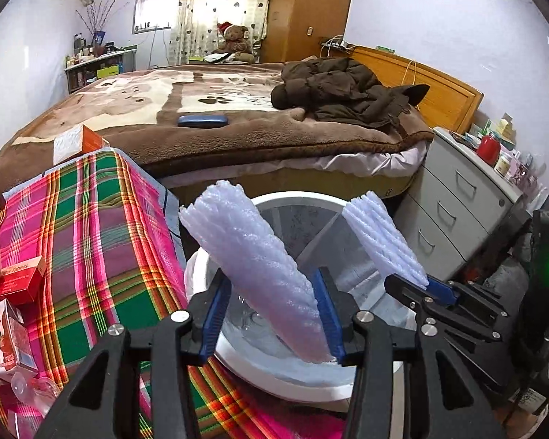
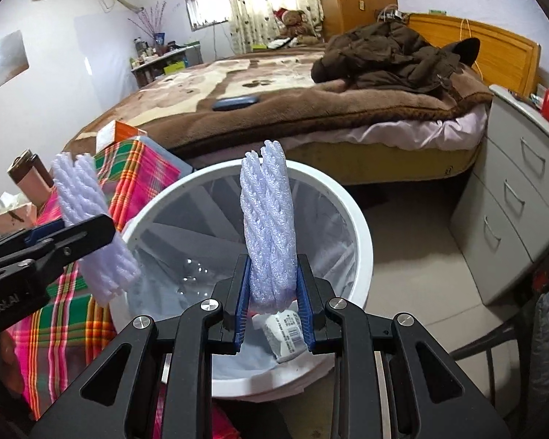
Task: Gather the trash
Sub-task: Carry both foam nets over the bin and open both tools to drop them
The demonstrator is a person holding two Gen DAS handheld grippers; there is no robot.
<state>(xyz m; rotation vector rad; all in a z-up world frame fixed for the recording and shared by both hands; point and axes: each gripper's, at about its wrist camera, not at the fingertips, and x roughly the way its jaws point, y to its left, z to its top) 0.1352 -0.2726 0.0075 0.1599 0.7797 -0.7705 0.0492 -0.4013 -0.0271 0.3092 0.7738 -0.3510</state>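
Over the white trash bin [image 2: 362,219], the right gripper [image 2: 272,314] has its jaws clenched on an upright foam net sleeve [image 2: 269,226]. Beside it, the left gripper [image 1: 271,314] holds its jaws around a second foam sleeve [image 1: 256,267], which leans toward the left. Inside the bin lies a crumpled white wrapper [image 2: 285,333]. Left of the bin stands a desk under a plaid cloth [image 1: 91,237] carrying small cartons [image 1: 7,340]. Beyond is a bed [image 1: 201,109] with a brown jacket [image 1: 347,87].

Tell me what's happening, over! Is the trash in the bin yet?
Left gripper shut on a foam net. Right gripper shut on another foam net. Both held above the white bin, not dropped yet. Nothing blocking the opening.
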